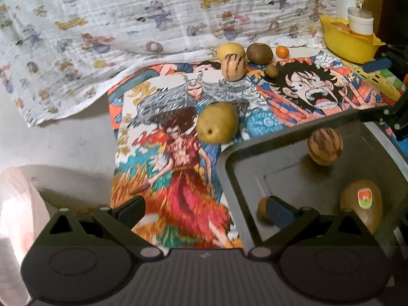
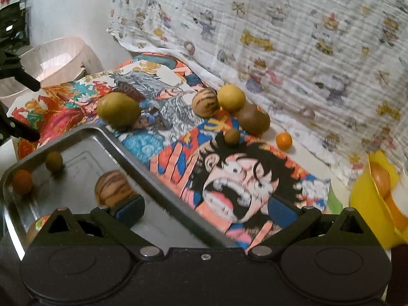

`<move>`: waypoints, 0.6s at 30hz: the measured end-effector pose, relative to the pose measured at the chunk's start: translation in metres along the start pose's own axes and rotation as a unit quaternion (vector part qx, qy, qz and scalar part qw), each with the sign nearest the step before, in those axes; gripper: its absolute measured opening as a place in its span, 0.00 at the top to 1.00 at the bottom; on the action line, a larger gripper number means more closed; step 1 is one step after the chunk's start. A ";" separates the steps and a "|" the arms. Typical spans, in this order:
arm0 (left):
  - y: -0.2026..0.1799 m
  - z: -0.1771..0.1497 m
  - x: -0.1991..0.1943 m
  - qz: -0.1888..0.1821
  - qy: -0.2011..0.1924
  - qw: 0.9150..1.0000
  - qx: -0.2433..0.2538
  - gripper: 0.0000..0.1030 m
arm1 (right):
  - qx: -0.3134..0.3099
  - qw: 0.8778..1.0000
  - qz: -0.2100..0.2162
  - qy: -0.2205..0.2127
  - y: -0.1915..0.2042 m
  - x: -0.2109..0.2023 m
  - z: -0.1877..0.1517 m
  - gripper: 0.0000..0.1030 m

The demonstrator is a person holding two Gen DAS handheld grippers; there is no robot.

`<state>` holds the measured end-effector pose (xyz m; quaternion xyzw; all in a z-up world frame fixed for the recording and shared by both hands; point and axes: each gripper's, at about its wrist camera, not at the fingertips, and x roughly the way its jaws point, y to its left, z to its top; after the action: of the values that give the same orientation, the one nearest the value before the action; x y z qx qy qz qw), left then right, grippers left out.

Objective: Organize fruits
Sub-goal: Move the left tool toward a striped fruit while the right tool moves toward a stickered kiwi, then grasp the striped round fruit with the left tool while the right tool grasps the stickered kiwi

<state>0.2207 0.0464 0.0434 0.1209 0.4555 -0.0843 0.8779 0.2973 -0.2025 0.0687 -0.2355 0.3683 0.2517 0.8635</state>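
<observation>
A grey metal tray (image 1: 230, 168) (image 2: 107, 137) lies on a cartoon-printed mat. In it are a striped melon (image 1: 324, 146) (image 2: 113, 187), a stickered kiwi (image 1: 362, 205), a small brown fruit (image 1: 264, 207) (image 2: 54, 161) and a small orange (image 2: 21, 181). On the mat lie a yellow-green pear (image 1: 217, 123) (image 2: 118, 110), a second striped melon (image 1: 233, 66) (image 2: 205, 101), a yellow fruit (image 1: 230, 50) (image 2: 231, 98), a kiwi (image 1: 259, 53) (image 2: 253, 119), a small brown fruit (image 1: 271, 71) (image 2: 232, 136) and a small orange (image 1: 282, 51) (image 2: 283, 140). My left gripper (image 1: 206, 210) is open and empty by the tray's left edge. My right gripper (image 2: 206, 210) is open and empty over the tray's right rim.
A yellow bowl (image 1: 344, 43) (image 2: 367, 196) with fruit and a white cup (image 1: 360, 21) stands at the far right. A pale pink basin (image 2: 54, 61) (image 1: 15, 204) stands left of the mat. A cartoon-printed cloth (image 1: 153, 17) hangs behind.
</observation>
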 end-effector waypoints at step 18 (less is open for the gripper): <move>0.013 0.062 0.049 -0.031 -0.017 0.999 0.024 0.01 | -0.050 0.998 0.026 -0.014 -0.021 0.059 0.043 0.01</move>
<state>0.3001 0.0394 0.0396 0.1264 0.4416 -0.1248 0.8795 0.3677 -0.1772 0.0557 -0.2650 0.3488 0.2953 0.8491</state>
